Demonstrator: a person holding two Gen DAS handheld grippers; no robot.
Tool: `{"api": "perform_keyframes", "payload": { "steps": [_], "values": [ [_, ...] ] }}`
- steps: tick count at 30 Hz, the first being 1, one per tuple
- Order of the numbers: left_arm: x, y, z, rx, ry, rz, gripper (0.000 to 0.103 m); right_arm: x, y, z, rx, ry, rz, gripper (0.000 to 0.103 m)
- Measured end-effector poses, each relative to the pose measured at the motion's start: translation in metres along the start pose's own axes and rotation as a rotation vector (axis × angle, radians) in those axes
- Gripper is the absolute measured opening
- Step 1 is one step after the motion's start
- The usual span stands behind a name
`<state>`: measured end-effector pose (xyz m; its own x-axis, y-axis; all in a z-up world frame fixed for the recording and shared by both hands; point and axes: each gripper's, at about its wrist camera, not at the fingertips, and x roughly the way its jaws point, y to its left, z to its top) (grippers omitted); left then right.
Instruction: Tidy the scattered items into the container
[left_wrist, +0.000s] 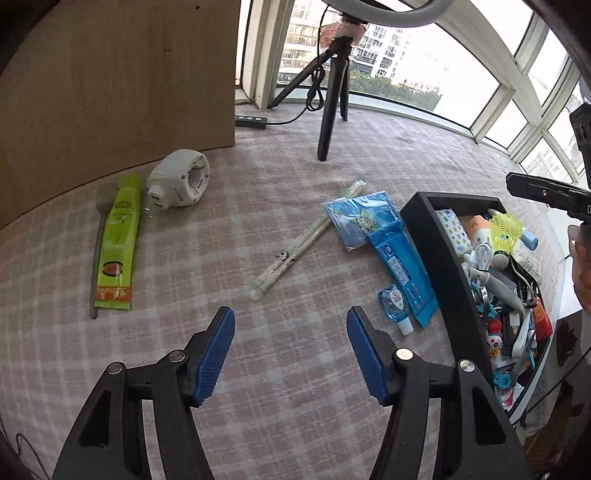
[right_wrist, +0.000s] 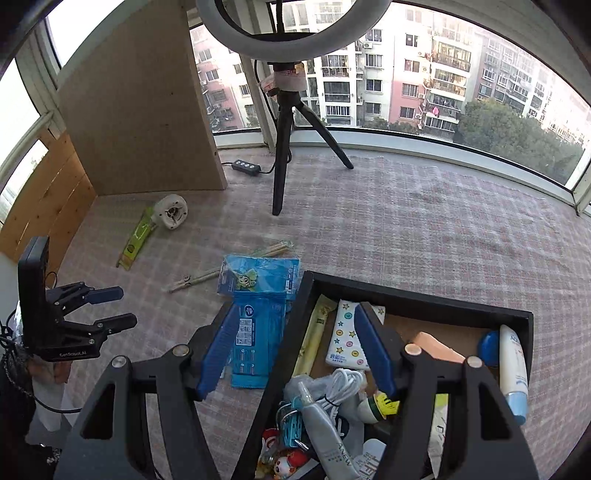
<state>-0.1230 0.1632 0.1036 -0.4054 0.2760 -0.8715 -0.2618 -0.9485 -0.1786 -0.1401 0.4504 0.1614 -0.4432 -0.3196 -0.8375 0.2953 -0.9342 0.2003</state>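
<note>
Full black container (right_wrist: 417, 295); packets (left_wrist: 400, 266) perhaps touching

Black tripod (right_wrist: 282, 155) under ring light (right_wrist: 295, 33), power strip (right_wrist: 246, 167), wooden board (right_wrist: 140, 110), checked cloth (right_wrist: 424, 229), apartment blocks (right_wrist: 406, 74) outside

Two gripper-mounted fisheyes, both angled steeply down, near the checked tablecloth (left_wrist: 288, 406), sharing black container (right_wrist: 417, 295) and tripod (left_wrist: 328, 122).

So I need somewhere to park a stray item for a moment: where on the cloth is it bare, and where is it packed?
Bare: the checked cloth right of the tripod toward the window, and the patch between the green packet and the chopsticks. Crowded: the black container is heaped, and blue packets crowd its left wall.
</note>
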Motion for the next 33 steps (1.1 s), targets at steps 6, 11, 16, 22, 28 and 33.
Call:
{"api": "perform_keyframes", "payload": {
  "steps": [6, 11, 16, 22, 28, 33],
  "values": [
    [0.007, 0.046, 0.027, -0.056, -0.021, 0.072, 0.060, 0.055, 0.043, 0.026, -0.059, 0.057, 0.066, 0.064],
    [0.018, 0.057, 0.056, -0.009, -0.021, 0.092, 0.060, 0.099, 0.053, 0.039, 0.099, 0.202, 0.240, 0.063],
    [0.029, 0.061, 0.078, 0.033, -0.010, 0.105, 0.060, 0.129, 0.059, 0.046, 0.163, 0.268, 0.146, 0.063],
    [0.039, 0.066, 0.083, 0.059, 0.003, 0.087, 0.062, 0.145, 0.025, 0.051, 0.131, 0.324, -0.027, 0.063],
    [0.050, 0.063, 0.100, 0.066, 0.012, 0.076, 0.071, 0.161, 0.010, 0.049, 0.121, 0.396, -0.062, 0.064],
    [0.058, 0.056, 0.113, 0.092, 0.008, 0.075, 0.072, 0.175, 0.018, 0.051, 0.069, 0.438, -0.057, 0.066]
  ]
}}
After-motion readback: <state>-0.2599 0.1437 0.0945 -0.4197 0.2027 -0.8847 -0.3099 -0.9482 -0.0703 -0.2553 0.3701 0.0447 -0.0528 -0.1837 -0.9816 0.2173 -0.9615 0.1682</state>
